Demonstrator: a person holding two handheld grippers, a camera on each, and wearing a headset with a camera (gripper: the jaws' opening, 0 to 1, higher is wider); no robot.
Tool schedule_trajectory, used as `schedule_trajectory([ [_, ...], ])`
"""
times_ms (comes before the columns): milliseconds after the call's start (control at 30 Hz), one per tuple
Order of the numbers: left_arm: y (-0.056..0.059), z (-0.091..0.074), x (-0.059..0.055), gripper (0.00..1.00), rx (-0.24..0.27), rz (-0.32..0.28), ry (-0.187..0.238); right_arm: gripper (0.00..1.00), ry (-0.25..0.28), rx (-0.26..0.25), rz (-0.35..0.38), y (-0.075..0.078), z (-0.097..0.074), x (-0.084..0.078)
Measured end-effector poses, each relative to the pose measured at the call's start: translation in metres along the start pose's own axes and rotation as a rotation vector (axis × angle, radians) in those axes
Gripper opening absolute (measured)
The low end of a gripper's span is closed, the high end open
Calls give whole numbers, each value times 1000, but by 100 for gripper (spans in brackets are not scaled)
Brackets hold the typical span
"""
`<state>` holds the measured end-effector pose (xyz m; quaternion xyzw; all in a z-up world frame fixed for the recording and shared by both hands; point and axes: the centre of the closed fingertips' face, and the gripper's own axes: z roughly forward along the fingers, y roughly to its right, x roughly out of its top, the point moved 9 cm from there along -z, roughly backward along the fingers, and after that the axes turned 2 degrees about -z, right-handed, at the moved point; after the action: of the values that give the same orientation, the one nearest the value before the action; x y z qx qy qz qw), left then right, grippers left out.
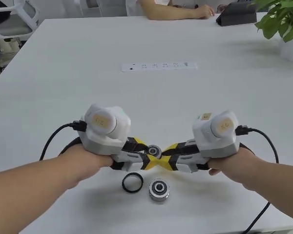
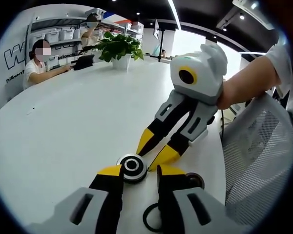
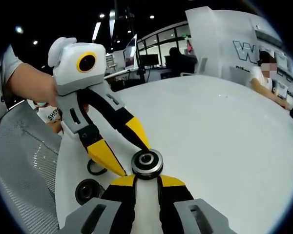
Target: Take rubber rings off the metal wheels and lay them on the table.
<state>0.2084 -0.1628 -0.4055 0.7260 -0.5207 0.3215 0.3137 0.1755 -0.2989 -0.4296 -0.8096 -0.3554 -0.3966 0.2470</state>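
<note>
A metal wheel (image 1: 154, 151) with a black rubber ring around it hangs just above the table between both grippers. My left gripper (image 2: 140, 171) comes in from the left, and the wheel (image 2: 132, 168) sits between its yellow tips. My right gripper (image 3: 147, 181) has its jaws close together and pinches the lower rim of the wheel (image 3: 147, 163). On the table in front of them lie a loose rubber ring (image 1: 132, 182) and a bare metal wheel (image 1: 159, 189).
A white power strip (image 1: 158, 66) lies mid-table. A person's arms (image 1: 171, 9) and a dark tablet (image 1: 237, 13) are at the far edge, with a potted plant (image 1: 283, 22) at the far right. Cables trail from both grippers. The table's front edge (image 1: 151, 225) is close.
</note>
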Motion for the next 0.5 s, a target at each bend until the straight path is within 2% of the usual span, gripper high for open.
schedule_trajectory([
  [133,-3,1,0,17,9,-18,7,14,0,0,-1,0,0,0],
  [500,-6,2,1,8,50,2,2,14,6,-2,2,1,0,0],
])
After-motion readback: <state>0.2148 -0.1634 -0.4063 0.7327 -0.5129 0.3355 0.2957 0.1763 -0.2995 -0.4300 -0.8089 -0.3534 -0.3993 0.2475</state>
